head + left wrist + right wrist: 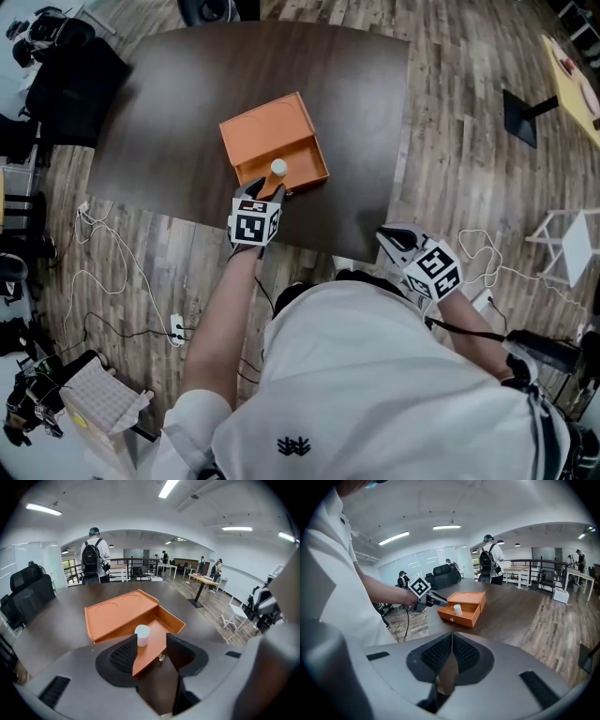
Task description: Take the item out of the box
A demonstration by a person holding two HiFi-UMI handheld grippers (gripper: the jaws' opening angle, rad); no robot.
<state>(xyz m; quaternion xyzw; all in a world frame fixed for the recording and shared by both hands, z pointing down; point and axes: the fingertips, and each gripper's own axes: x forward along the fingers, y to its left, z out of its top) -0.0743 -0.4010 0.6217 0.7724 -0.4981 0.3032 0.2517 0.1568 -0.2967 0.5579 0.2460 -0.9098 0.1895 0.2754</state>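
An orange box [267, 127] sits on the dark table [169, 141], and its drawer [305, 176] is pulled out toward me. A small white cylinder [278, 169] stands upright in the drawer. My left gripper [265, 195] is at the drawer's front. In the left gripper view the gripper [152, 651] is open, its jaws either side of the drawer front with its small metal knob [161, 657], and the cylinder [142, 635] is just beyond them. My right gripper [394, 239] hangs off the table's near right corner, its jaws [451, 656] shut on nothing.
A black bag [70, 84] rests at the table's far left corner. Cables [103, 253] and a power strip [176, 328] lie on the wood floor to my left, near a white basket [98, 403]. A person with a backpack [93, 555] stands beyond the table.
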